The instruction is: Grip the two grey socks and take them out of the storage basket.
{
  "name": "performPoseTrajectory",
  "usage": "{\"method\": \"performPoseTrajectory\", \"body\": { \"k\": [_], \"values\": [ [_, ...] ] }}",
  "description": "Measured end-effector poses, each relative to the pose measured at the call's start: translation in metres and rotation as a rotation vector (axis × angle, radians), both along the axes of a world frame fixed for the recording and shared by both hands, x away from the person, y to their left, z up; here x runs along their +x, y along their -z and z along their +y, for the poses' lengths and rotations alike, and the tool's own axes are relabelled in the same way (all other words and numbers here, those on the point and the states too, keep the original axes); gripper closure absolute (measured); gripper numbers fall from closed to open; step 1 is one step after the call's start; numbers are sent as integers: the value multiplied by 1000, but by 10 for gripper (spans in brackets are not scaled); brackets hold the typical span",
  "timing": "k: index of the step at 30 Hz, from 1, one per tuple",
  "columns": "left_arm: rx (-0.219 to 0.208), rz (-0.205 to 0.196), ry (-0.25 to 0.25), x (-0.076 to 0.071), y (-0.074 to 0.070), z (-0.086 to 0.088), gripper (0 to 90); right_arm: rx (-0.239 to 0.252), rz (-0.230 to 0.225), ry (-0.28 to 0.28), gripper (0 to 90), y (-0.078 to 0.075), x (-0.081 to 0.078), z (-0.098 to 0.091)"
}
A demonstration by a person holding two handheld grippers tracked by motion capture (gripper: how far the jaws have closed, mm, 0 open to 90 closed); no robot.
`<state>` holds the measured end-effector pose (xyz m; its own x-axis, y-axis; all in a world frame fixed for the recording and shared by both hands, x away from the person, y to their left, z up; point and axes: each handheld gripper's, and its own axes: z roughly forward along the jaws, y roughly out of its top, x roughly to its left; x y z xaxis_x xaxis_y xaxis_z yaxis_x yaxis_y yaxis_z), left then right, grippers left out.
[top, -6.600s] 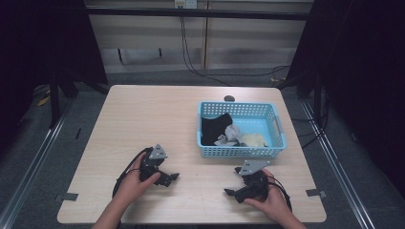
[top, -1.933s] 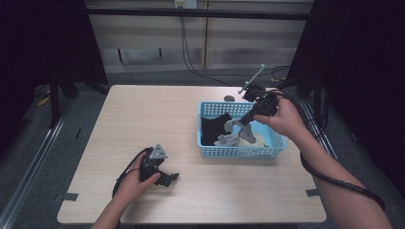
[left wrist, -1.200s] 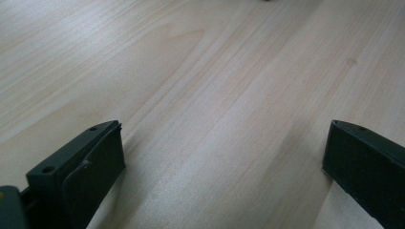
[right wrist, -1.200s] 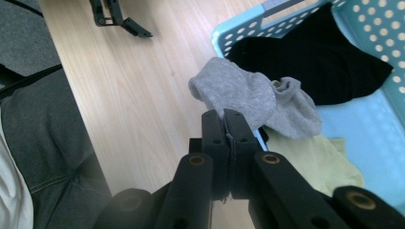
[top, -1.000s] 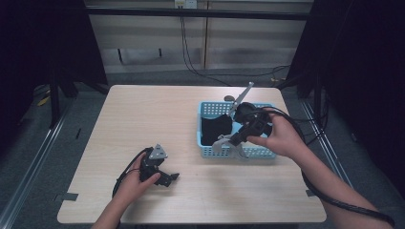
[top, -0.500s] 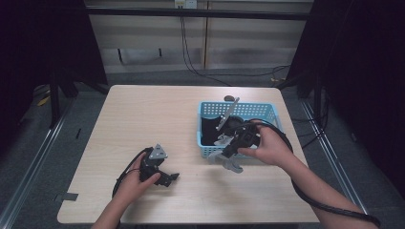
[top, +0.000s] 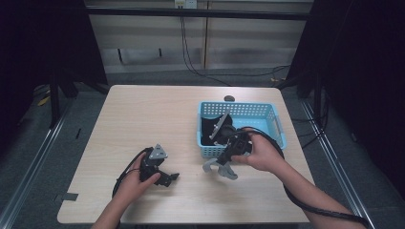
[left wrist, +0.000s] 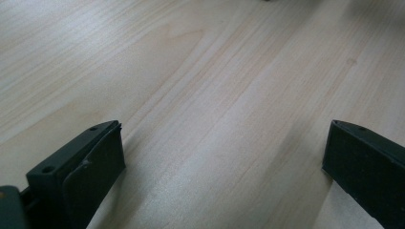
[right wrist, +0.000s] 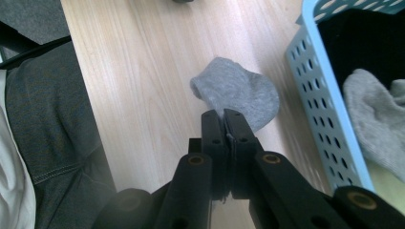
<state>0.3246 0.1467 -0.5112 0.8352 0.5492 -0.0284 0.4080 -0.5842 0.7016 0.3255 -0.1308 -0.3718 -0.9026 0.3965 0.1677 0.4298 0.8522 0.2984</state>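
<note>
The right gripper (right wrist: 223,117) clamps a small grey sock (right wrist: 239,93) over the pale wooden table (top: 143,119), its jaws hiding the pinched edge; the left gripper (top: 165,175) rests with jaws spread wide, empty. The light-blue perforated plastic basket (right wrist: 325,86) is cut off at the frame edge

The black two-jaw right gripper (top: 228,161) hangs just over the pale wooden table (top: 143,114), at the near outer wall of the light blue perforated plastic basket (top: 277,125); a small grey fabric sock (right wrist: 237,93) is pinched between its closed jaws and droops beyond their tips, just beside that wall; inside the basket, past the wall, lie a second grey sock (right wrist: 375,124) and a black garment (top: 210,128); the black two-jaw left gripper (top: 163,177) sits well apart to the left of the right one, low on the table, jaws spread wide over bare wood.
</note>
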Motion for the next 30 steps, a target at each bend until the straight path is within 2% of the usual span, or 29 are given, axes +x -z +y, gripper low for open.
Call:
{"method": "performPoseTrajectory", "body": {
  "k": [20,24,30],
  "values": [
    [2,-1,2,0,0,0,0,-26,22,-19,875,37,1,13],
    [2,-1,2,0,0,0,0,-25,27,-18,867,40,0,15],
    [2,-2,2,0,0,0,0,-28,47,-26,778,43,-3,17]
  ]
}}
